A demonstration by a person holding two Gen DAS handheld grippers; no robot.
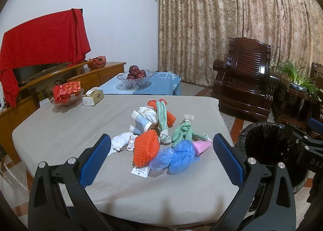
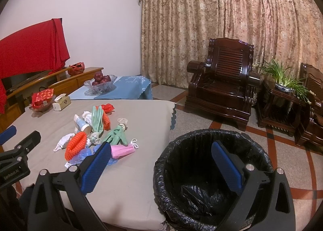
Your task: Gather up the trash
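A heap of trash lies on the grey-covered table point(image 1: 60, 130): an orange foam net point(image 1: 145, 147), a blue plastic bag point(image 1: 177, 156), a pink mask point(image 1: 201, 146), green rubber gloves point(image 1: 183, 132), a paper cup point(image 1: 141, 124) and white tissue point(image 1: 121, 142). My left gripper point(image 1: 161, 144) is open and empty, hovering just before the heap. My right gripper point(image 2: 161, 150) is open and empty above the black-lined trash bin point(image 2: 212, 174), which stands on the floor right of the table. The heap also shows in the right wrist view point(image 2: 97, 134).
A tissue box point(image 1: 93, 97) and a red snack dish point(image 1: 66, 93) sit at the table's far left. A glass bowl of apples point(image 1: 137, 77) is on a blue table behind. A dark wooden armchair point(image 2: 222, 85) and a potted plant point(image 2: 282, 81) stand at the right.
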